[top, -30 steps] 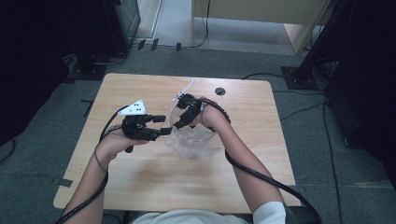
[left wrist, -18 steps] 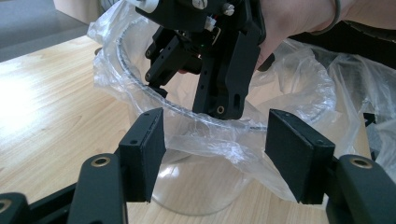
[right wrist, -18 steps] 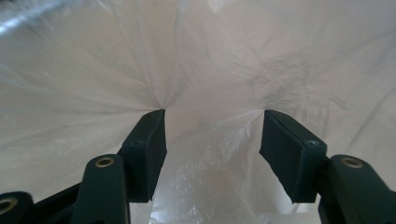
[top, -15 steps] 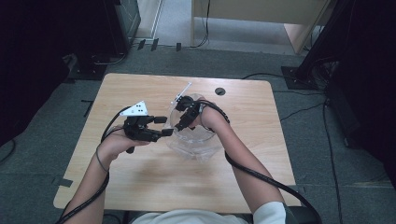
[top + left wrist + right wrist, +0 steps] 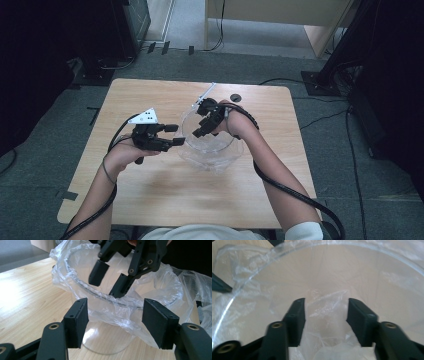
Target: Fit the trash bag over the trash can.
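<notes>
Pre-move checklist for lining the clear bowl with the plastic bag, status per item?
1. Bowl upright on table: ok.
2. Plastic bag draped over the near rim: ok.
3. Left tool gripping the bag: not ok, jaws stand apart beside the plastic, pads off it.
4. Right tool inside the bowl, jaws just closing, bag film between them: pinch cannot tell.
5. Bag fully seated around the rim: cannot tell.

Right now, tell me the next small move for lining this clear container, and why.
Probably close the right gripper on the plastic bag and press it deeper: crumpled film sits between its parted jaws inside the clear container, while the left gripper stands open at the bunched rim.
</notes>
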The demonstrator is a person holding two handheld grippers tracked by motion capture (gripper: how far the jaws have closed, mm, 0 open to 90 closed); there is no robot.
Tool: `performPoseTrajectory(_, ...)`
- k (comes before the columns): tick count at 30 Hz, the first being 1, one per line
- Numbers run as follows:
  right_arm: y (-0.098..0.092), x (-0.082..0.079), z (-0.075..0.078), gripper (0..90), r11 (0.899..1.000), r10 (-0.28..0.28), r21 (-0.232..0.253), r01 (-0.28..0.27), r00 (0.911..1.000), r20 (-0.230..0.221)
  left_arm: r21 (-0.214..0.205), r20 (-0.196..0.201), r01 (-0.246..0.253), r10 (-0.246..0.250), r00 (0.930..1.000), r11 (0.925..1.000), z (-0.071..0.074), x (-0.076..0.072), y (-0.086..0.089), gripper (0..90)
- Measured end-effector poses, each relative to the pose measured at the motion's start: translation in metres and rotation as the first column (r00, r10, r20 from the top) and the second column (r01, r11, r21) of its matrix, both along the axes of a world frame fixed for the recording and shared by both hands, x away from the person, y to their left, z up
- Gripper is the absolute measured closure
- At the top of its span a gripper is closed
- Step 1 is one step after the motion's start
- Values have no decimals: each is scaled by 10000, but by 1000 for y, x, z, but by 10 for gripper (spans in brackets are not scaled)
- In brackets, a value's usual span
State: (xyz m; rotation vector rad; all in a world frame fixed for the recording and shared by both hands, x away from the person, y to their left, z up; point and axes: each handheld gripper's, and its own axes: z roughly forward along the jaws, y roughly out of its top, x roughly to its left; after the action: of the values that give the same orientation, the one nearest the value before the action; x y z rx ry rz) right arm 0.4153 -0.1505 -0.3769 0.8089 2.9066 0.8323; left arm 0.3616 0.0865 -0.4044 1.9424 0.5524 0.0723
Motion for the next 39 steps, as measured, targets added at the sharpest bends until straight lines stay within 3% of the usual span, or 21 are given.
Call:
performPoseTrajectory(3, -6, -6, -4, 673, 9999, 111, -29, -110, 9999, 16, -21, -9, -11, 11, 10000, 10000, 0, 0, 0, 370)
performPoseTrajectory(9, -11, -14, -16, 691, 9949, 584, -800, -611, 9977, -349, -49, -34, -27, 27, 10000, 10000, -1, 0, 0, 370)
performPoseTrajectory(13, -9, -20, -20, 687, 9895, 1098, -859, -1158, 9913, -722, -78, -42, -31, 31, 10000, 10000, -1, 0, 0, 370)
performPoseTrajectory(16, -8, -23, -24, 629, 9859, 1419, -714, -1516, 9819, -1256, -29, -24, -23, 23, 10000, 10000, -1, 0, 0, 369)
performPoseTrajectory(20, -8, -23, -28, 503, 9924, 1077, -414, -1160, 9802, -1660, -16, -24, -36, 36, 10000, 10000, -1, 0, 0, 367)
performPoseTrajectory(22, -9, -21, -27, 443, 9945, 959, -267, -1011, 9839, -1506, -12, -10, -38, 38, 10000, 10000, -1, 0, 0, 366)
performPoseTrajectory(25, -13, -18, -23, 439, 9981, 581, -128, -599, 9917, -1149, -16, -18, -60, 60, 10000, 10000, -1, 0, 0, 364)
performPoseTrajectory(31, -22, -14, -13, 380, 9986, 334, 428, -314, 9984, -466, -1, -10, -163, 163, 9999, 9999, 1, 0, 0, 342)
performPoseTrajectory(34, -27, -12, -9, 341, 9981, 142, 605, -142, 9999, 8, -30, -209, -304, 303, 9993, 9995, 2, 1, 0, 317)
performPoseTrajectory(39, -35, -14, -1, 315, 9940, -11, 1090, 0, 9999, 103, 63, -24, -249, 250, 9997, 9997, 5, 0, -1, 304)
